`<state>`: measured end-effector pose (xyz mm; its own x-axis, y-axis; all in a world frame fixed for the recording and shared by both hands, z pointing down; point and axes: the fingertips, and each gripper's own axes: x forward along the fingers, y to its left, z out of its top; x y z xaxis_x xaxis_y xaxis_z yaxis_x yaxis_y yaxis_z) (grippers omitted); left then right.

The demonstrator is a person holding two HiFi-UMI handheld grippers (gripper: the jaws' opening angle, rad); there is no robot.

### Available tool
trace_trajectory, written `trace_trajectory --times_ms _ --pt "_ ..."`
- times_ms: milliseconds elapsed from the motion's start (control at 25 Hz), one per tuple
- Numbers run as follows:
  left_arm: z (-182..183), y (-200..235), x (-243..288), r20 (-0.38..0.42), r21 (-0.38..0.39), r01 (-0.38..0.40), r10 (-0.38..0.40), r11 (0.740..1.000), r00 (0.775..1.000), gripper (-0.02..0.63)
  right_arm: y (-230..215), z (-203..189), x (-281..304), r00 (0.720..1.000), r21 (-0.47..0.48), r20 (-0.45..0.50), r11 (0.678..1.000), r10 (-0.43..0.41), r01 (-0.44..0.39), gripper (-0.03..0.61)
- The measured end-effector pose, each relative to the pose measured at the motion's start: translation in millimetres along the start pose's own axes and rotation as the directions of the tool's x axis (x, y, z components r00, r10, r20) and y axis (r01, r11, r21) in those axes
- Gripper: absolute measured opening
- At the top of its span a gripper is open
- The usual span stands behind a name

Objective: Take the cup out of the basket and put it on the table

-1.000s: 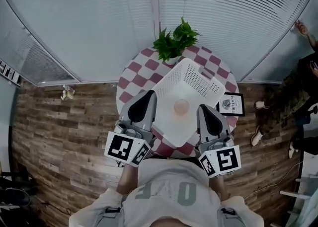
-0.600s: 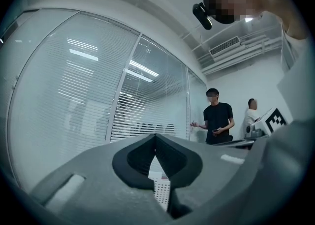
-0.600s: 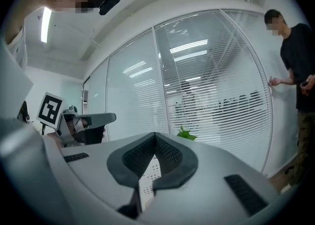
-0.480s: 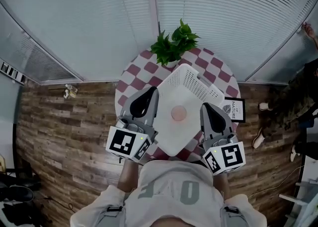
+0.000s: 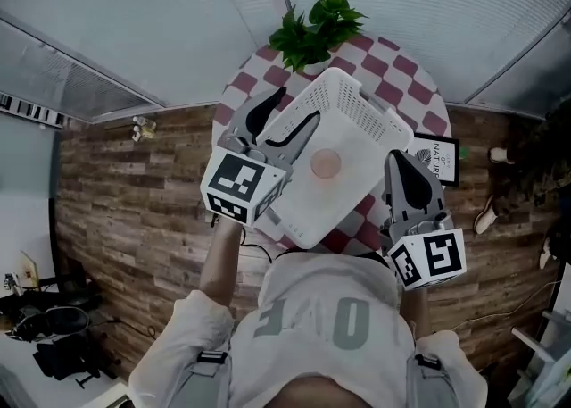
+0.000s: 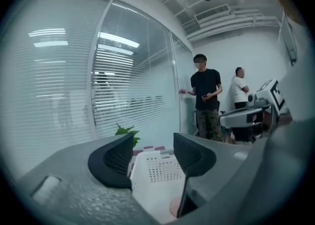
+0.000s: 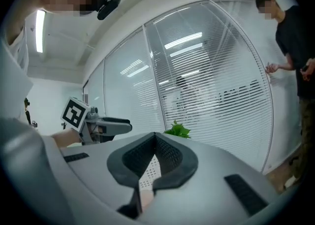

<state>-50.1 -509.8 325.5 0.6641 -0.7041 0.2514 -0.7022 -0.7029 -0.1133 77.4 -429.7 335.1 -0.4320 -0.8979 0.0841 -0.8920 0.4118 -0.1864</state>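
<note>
Currently left gripper [image 5: 293,116], jaws opening and empty, should descend squarely over the pink cup [image 5: 326,163] mid-frame in white basket [image 5: 355,101]; right gripper [image 5: 403,168] jaws together.

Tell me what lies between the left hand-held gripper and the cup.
Only the white basket's near wall and bare floor lie before the cup, as the head view shows. The left hand-held gripper's jaws are opening, with nothing gripped.
</note>
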Motion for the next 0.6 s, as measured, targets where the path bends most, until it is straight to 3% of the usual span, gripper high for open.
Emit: trace_trajectory --times_ms 120,240,320,440,600 --pt "-35.1 -19.5 25.0 -0.119 0.033 0.090 -0.086 0.995 0.989 0.247 -2.4 -10.0 -2.2 1.000 0.026 -0.009 1.000 0.007 -0.007 0.008" --pt "-81.7 -38.2 46.1 -0.270 0.063 0.197 -0.173 0.978 0.947 0.247 -3.8 -15.3 -5.2 1.000 0.034 -0.011 0.999 0.008 -0.008 0.008" --pt "-118.3 -48.9 58.1 -0.398 0.082 0.275 -0.222 0.958 0.890 0.247 -7.5 -17.7 -9.6 1.000 0.042 -0.012 0.999 0.002 -0.001 0.008" --pt "-171.8 -59.7 70.7 -0.574 0.104 0.380 -0.257 0.919 0.778 0.249 -17.6 -22.4 -18.3 1.000 0.065 -0.012 0.998 -0.023 0.024 0.008" --pt "-222.2 -63.9 76.0 -0.710 0.074 0.454 -0.273 0.888 0.649 0.249 -31.2 -28.7 -28.5 0.998 0.099 -0.013 0.993 -0.056 0.057 0.008"
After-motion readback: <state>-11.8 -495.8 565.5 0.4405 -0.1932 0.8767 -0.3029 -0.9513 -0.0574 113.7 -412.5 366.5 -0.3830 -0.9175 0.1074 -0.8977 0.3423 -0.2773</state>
